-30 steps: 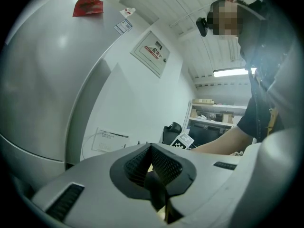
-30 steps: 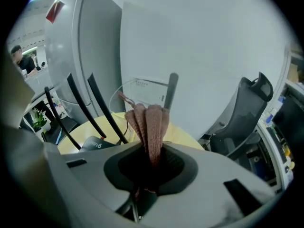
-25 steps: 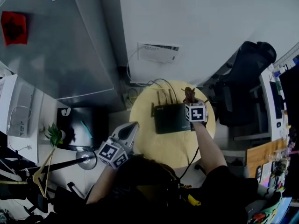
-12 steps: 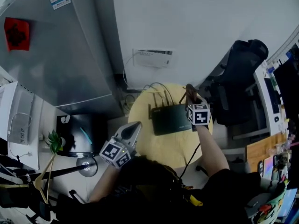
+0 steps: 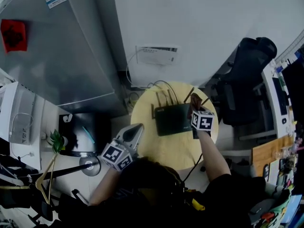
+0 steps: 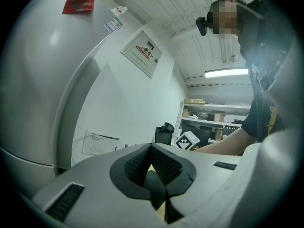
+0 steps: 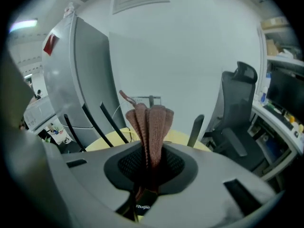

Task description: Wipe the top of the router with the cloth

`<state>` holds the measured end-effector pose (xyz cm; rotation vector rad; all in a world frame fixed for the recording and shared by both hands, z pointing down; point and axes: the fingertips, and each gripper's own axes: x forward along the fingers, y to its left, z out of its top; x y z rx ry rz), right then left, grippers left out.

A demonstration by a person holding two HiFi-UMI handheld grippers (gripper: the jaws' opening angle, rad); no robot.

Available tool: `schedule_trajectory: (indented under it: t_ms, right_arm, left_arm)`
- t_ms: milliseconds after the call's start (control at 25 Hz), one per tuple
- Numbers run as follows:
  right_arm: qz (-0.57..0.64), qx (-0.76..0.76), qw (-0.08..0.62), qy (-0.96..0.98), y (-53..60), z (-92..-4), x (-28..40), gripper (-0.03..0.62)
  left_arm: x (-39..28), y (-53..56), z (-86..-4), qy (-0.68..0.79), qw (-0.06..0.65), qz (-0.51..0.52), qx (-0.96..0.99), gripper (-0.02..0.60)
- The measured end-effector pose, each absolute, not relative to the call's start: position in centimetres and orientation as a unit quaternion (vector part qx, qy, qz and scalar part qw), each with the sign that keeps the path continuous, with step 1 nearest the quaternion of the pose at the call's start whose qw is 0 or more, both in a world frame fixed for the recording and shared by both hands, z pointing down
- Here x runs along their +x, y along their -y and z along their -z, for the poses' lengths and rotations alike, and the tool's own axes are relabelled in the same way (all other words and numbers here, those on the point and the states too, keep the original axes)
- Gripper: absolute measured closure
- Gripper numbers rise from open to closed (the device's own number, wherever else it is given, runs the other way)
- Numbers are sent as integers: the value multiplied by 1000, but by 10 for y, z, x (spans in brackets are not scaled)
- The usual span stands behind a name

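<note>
The router (image 5: 173, 119) lies flat on the far half of the round yellow table (image 5: 164, 152), its thin antennas (image 7: 89, 119) standing up along the edge nearest the wall. The right gripper (image 5: 196, 103) hangs over the table's right side, above the router's right end, with its jaws clamped on the brown cloth (image 7: 150, 123). The cloth is pinched between the ribbed pads (image 7: 127, 166), and its folds bunch out past the fingertips. The router's labelled face shows just under the pads, but whether the cloth touches it cannot be told. The left gripper (image 6: 155, 174) sits off the table's near-left edge, its jaws together with nothing between them.
</note>
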<state>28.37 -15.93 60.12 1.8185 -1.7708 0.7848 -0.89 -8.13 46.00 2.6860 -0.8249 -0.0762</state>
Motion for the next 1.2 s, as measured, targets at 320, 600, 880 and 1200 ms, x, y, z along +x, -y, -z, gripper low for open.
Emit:
schedule_trajectory:
  t_ms: [320, 600, 880, 1200]
  right_arm:
    - [-445, 648, 202, 585, 176, -674, 299, 533]
    - [-466, 641, 213, 571, 188, -700, 296, 533]
    - [-460, 632, 226, 581, 198, -709, 293, 531]
    - [-431, 634, 195, 612, 200, -690, 289, 531]
  left_arm:
    - [-11, 87, -468, 304, 170, -4, 937, 584]
    - [-20, 93, -485, 328, 181, -19, 927, 584]
    - [-14, 92, -482, 322, 183, 6, 929, 584]
    - [-14, 90, -488, 328, 178, -21, 928, 584]
